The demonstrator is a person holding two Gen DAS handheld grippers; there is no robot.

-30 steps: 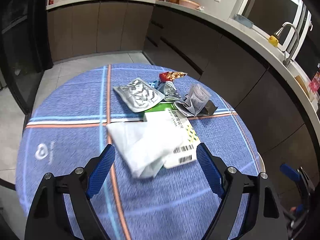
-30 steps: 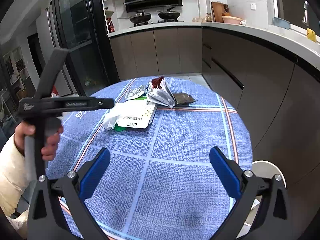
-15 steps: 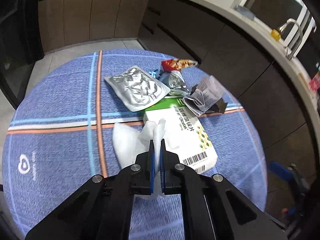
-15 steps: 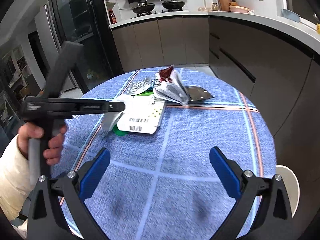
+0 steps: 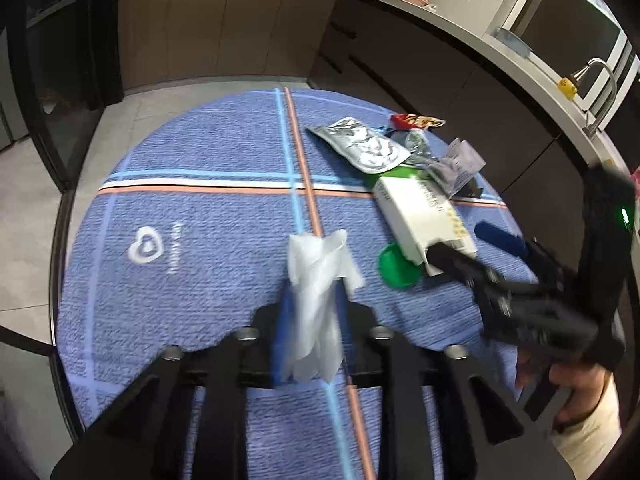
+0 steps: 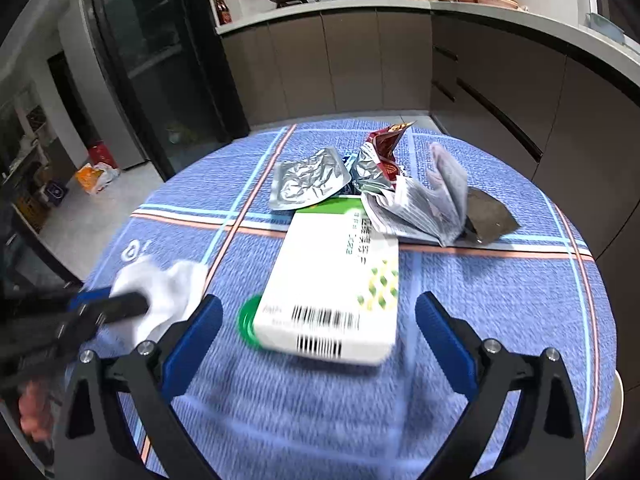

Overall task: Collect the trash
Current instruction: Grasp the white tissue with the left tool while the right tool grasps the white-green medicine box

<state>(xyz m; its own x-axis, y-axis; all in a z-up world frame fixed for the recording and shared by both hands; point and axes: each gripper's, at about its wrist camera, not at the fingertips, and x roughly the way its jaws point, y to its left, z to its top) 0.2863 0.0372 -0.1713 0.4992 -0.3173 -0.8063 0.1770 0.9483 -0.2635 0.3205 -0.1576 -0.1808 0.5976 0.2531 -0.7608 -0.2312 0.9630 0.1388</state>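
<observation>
The left gripper (image 5: 310, 300), its jaws just eased apart, holds the white tissue (image 5: 318, 276) between its pads above the table (image 5: 200, 208); the right gripper (image 6: 318, 332) gapes wide around the near end of the white box (image 6: 340, 280), with a green lid (image 6: 248, 320) underneath and foil wrappers (image 6: 308, 178) beyond

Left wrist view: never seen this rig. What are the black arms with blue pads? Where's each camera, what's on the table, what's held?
There is no robot. A person holds a two-finger gripper in each hand, and a fisheye camera on each looks along its fingers. One picture comes from the left gripper, the other from the right gripper.

On the blue checked tablecloth lie a white and green box, a green lid partly under it, a foil pouch, snack wrappers and a folded leaflet.

The left jaws have just been opening with a white tissue between them; whether they grip it is unclear. The right gripper is open and empty, facing the box.
</observation>
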